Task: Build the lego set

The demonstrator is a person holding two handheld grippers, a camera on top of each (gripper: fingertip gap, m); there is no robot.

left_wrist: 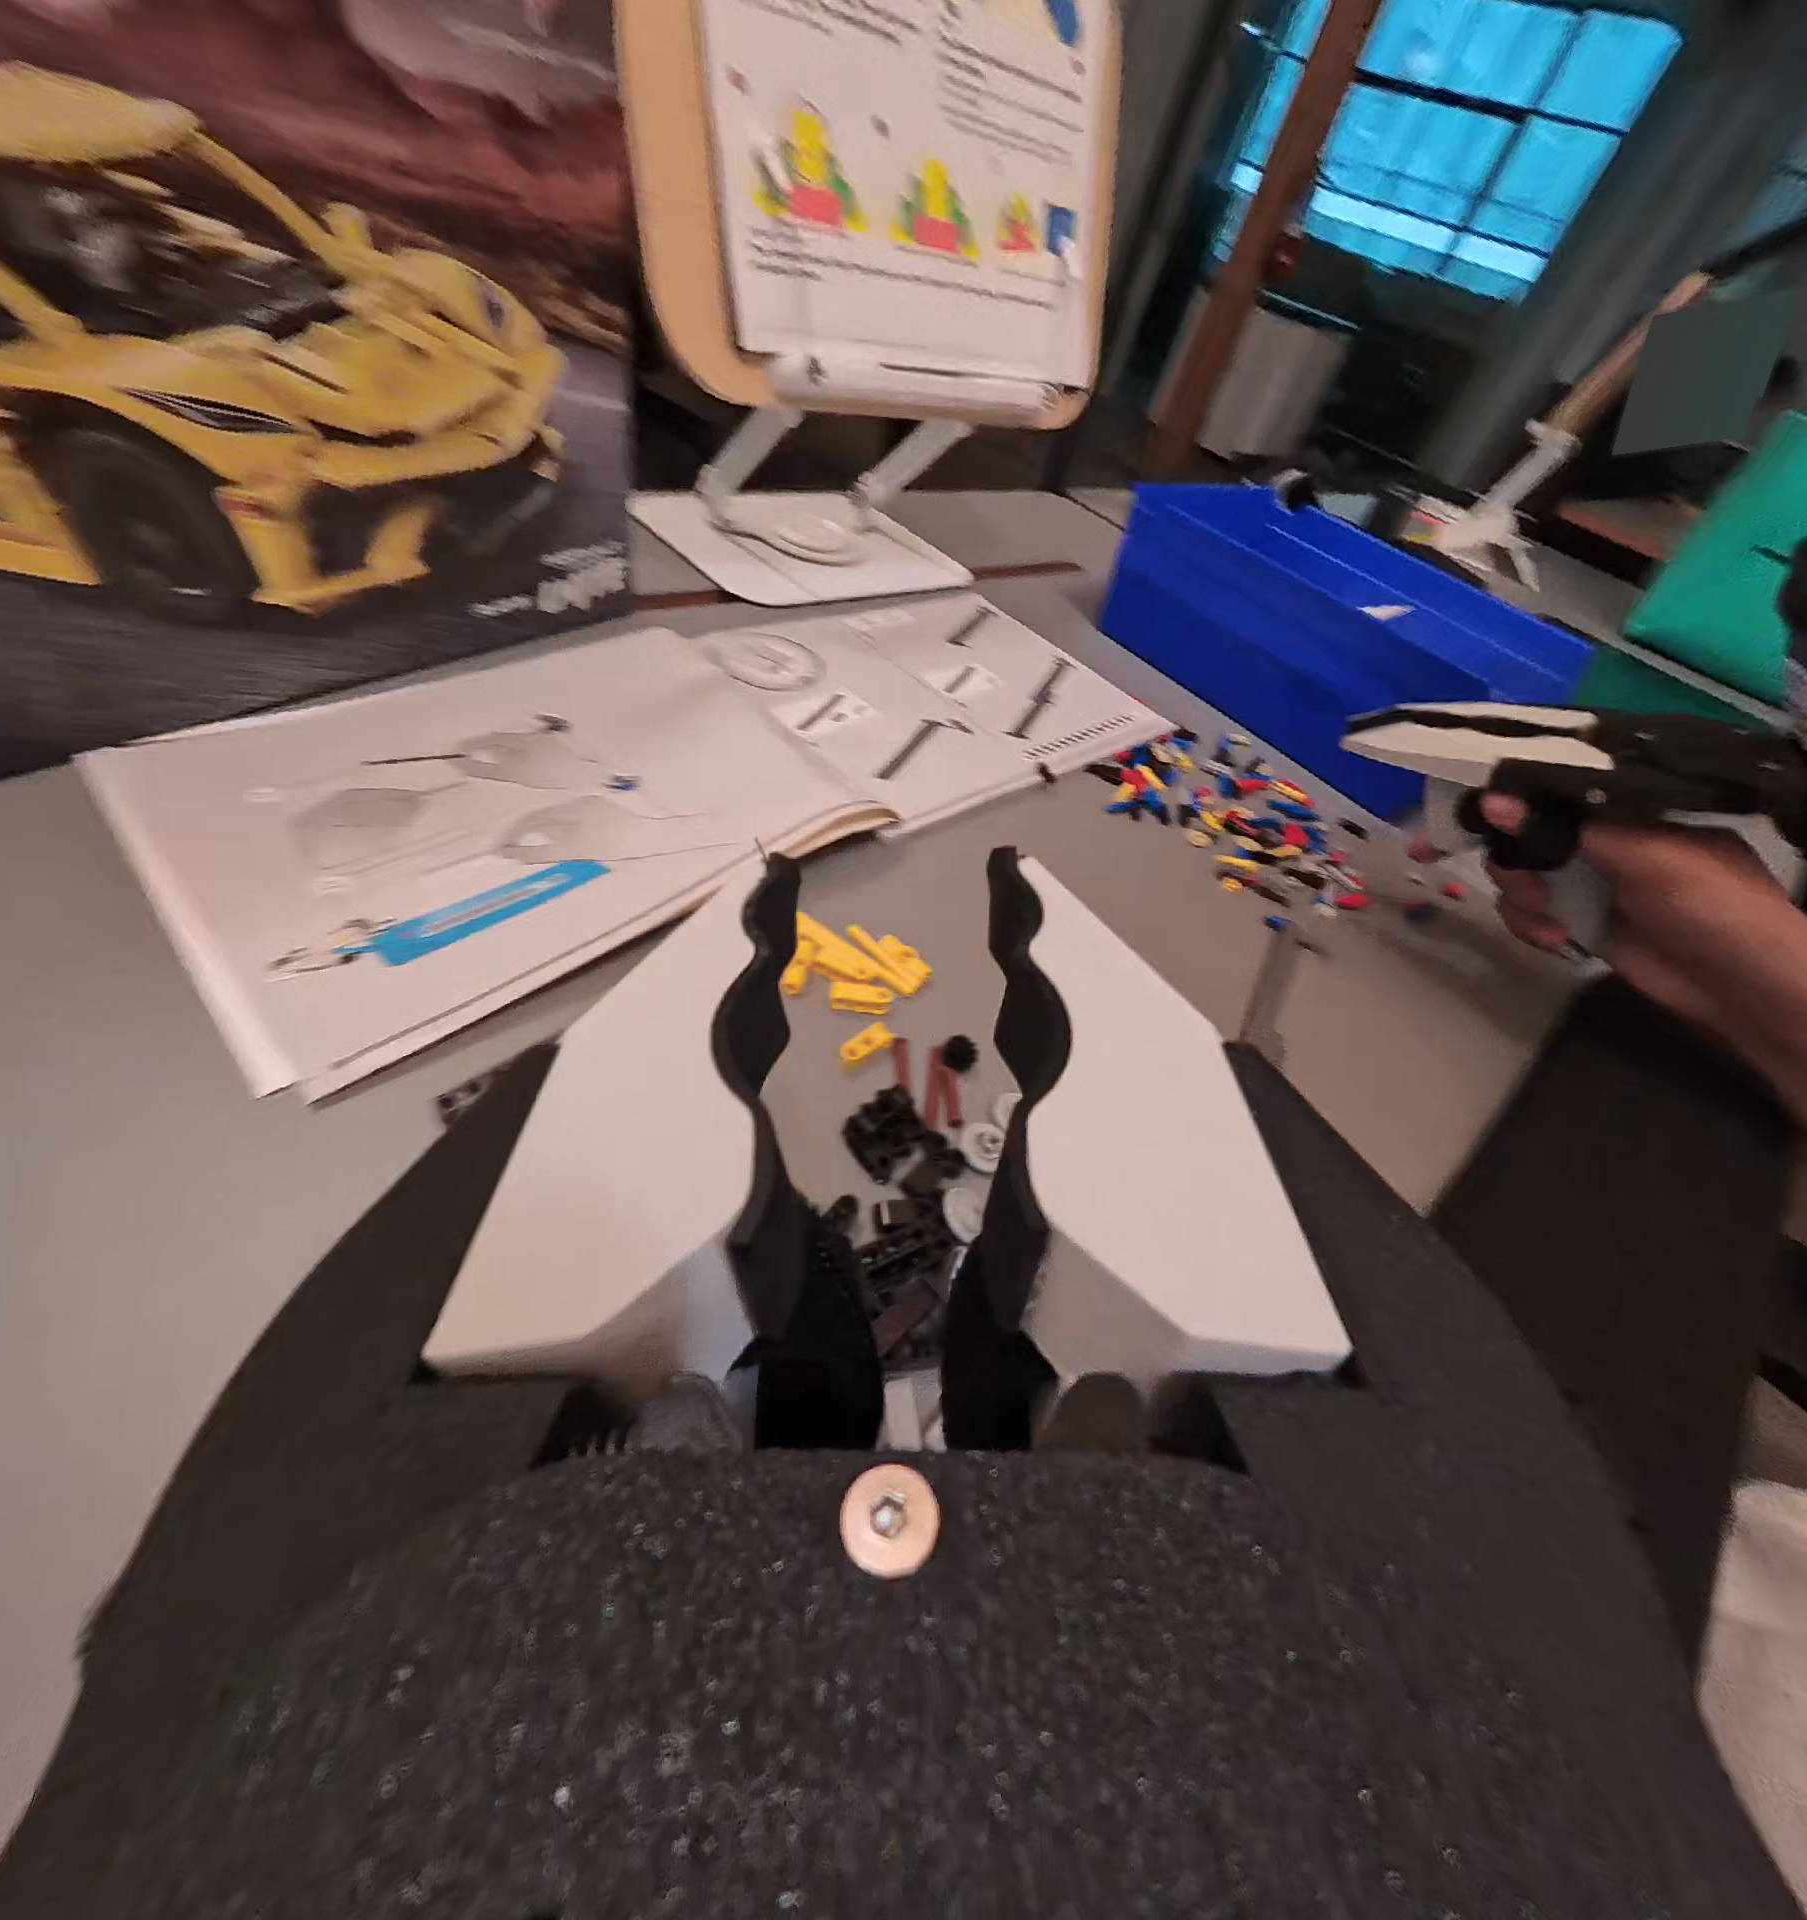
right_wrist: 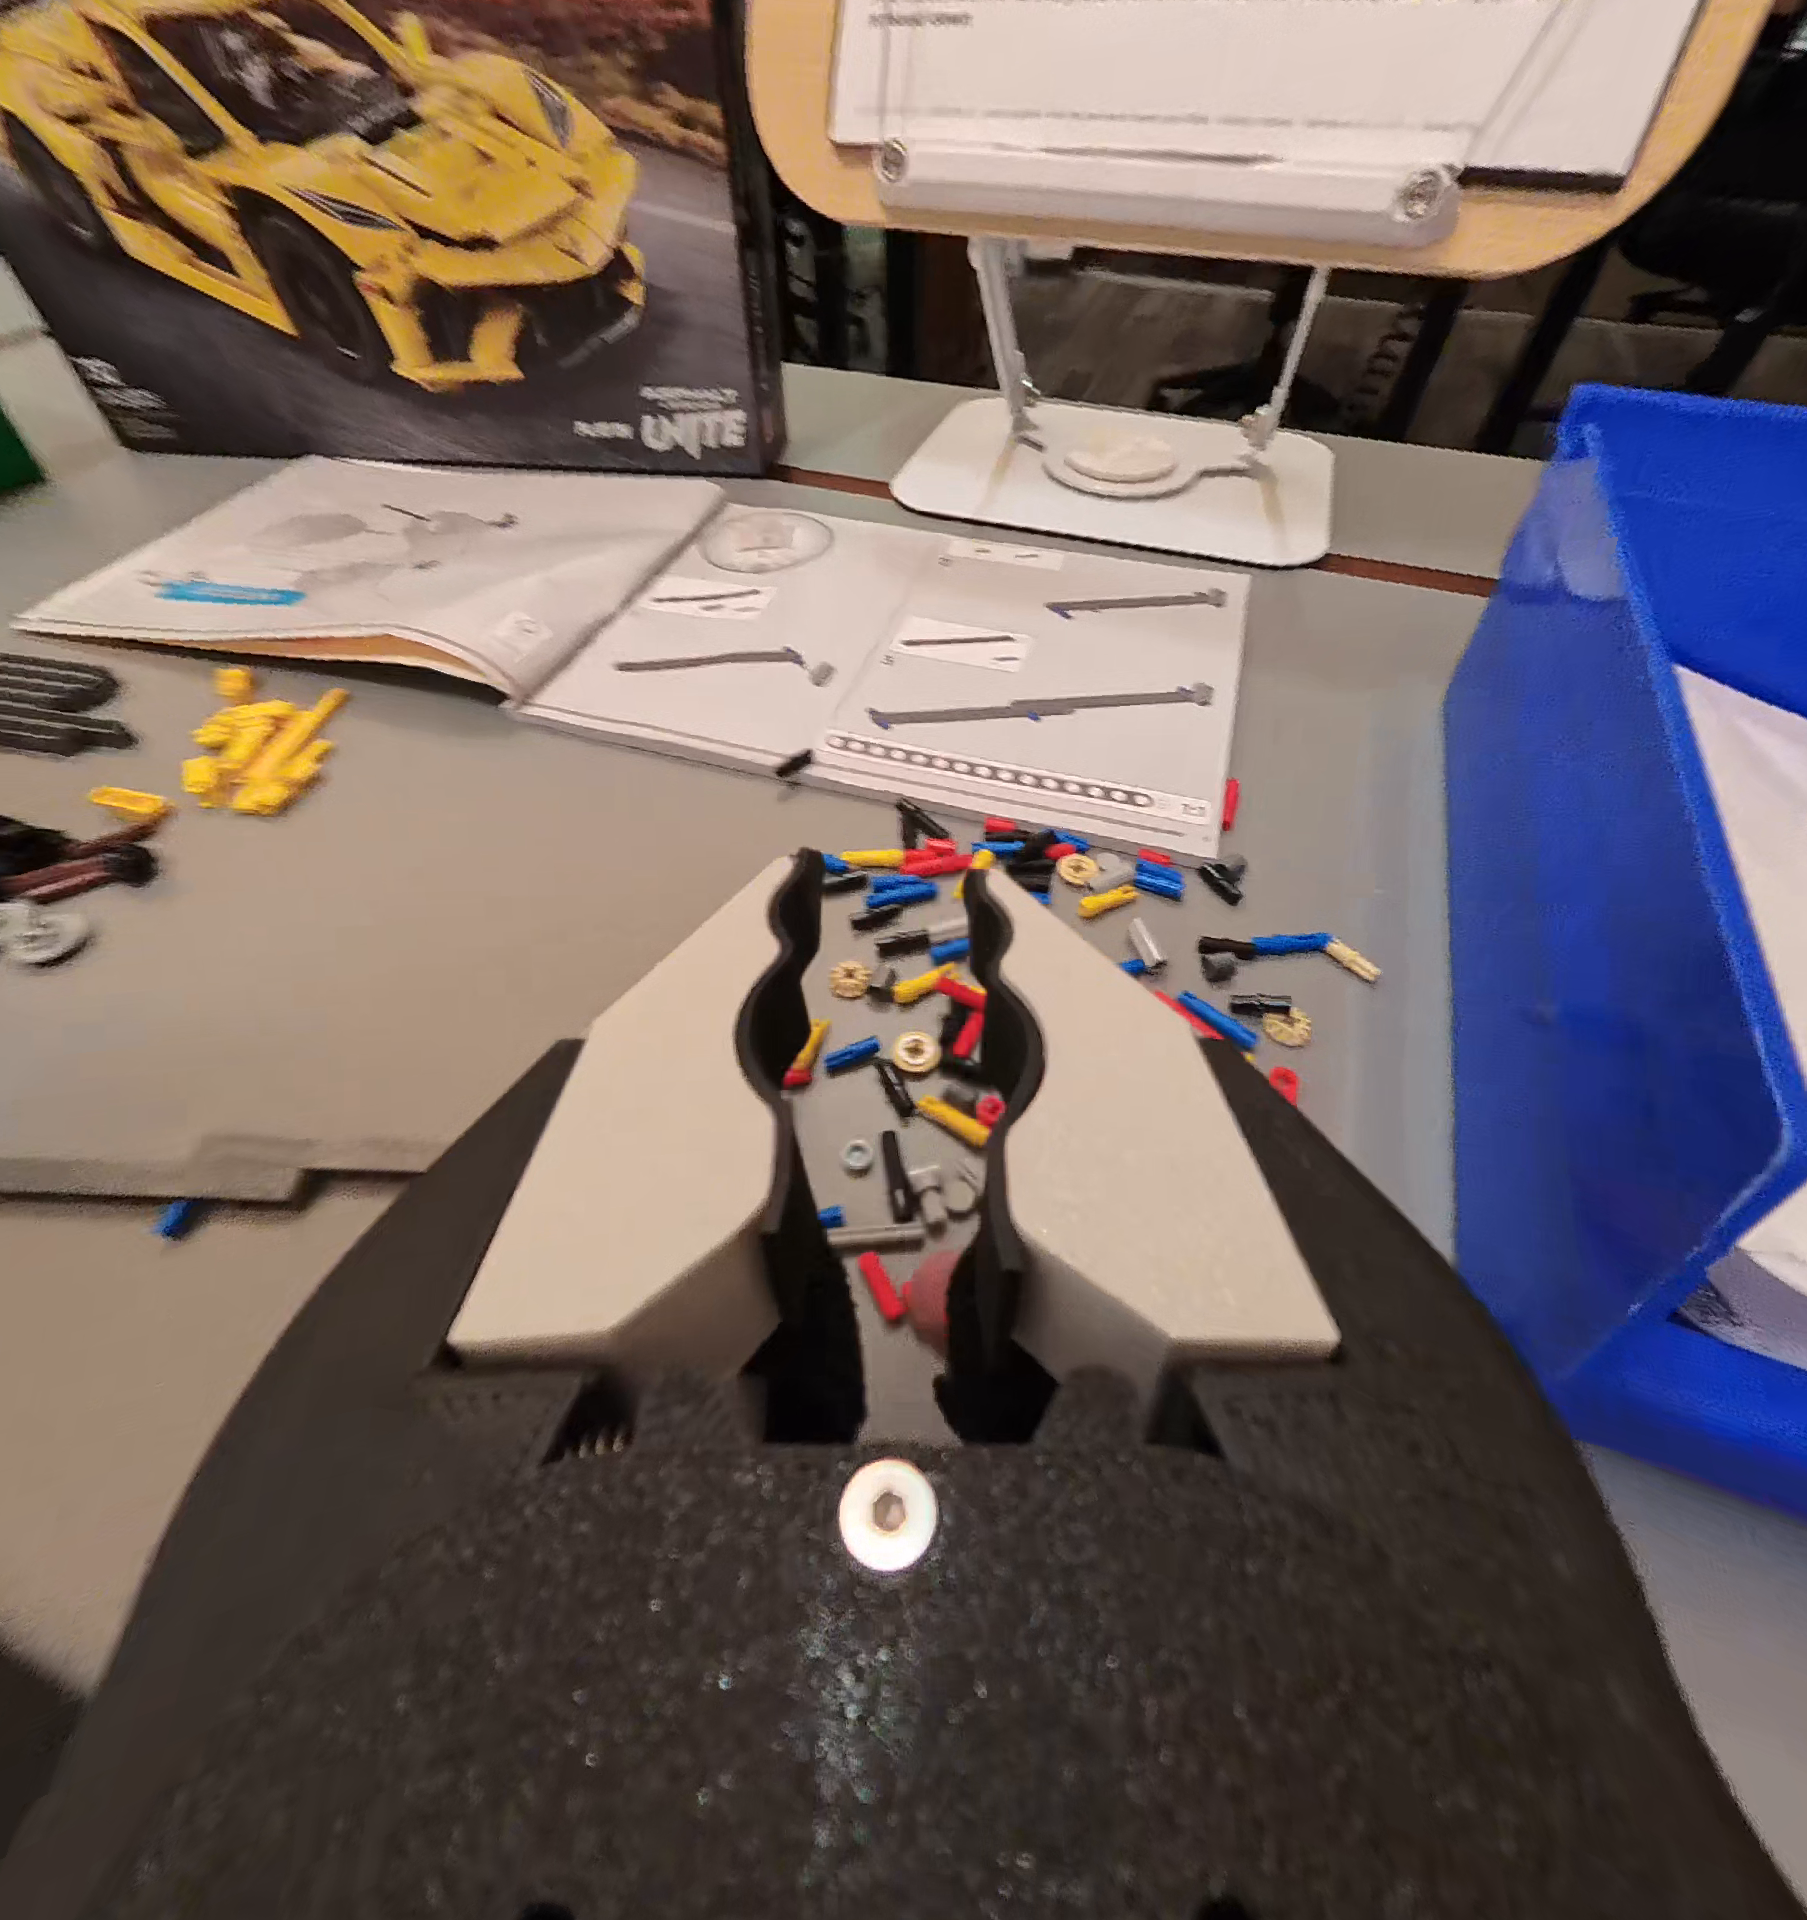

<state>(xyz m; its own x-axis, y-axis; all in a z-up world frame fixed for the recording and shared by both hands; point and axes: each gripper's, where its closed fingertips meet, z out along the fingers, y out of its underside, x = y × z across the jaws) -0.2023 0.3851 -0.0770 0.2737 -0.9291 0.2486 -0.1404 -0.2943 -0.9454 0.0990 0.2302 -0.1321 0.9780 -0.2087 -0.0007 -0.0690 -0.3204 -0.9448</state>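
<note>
I judge the build barely begun: I see no two lego pieces joined for certain, only sorted heaps lying loose on the grey worktop (right_wrist: pixel 463 987), all placed here relative to the open instruction booklet (right_wrist: pixel 670 613). Just in front of its right page lies the scatter of small coloured pins and connectors (right_wrist: pixel 1034 966). In front of its left page sit the yellow pieces (right_wrist: pixel 255 748), with black beams (right_wrist: pixel 26 701) beside them and a dark heap with grey wheels (right_wrist: pixel 21 883) nearer me. My right tool (right_wrist: pixel 883 873) hovers over the pins, jaws parted and empty. My left tool (left_wrist: pixel 894 873) hangs above the yellow and black heaps, likewise agape, holding nothing. Behind the booklet stand the set's box (right_wrist: pixel 379 239) and a document stand (right_wrist: pixel 1117 478); right of it, a blue bin (right_wrist: pixel 1605 831). Nearly everything remains to do.
</note>
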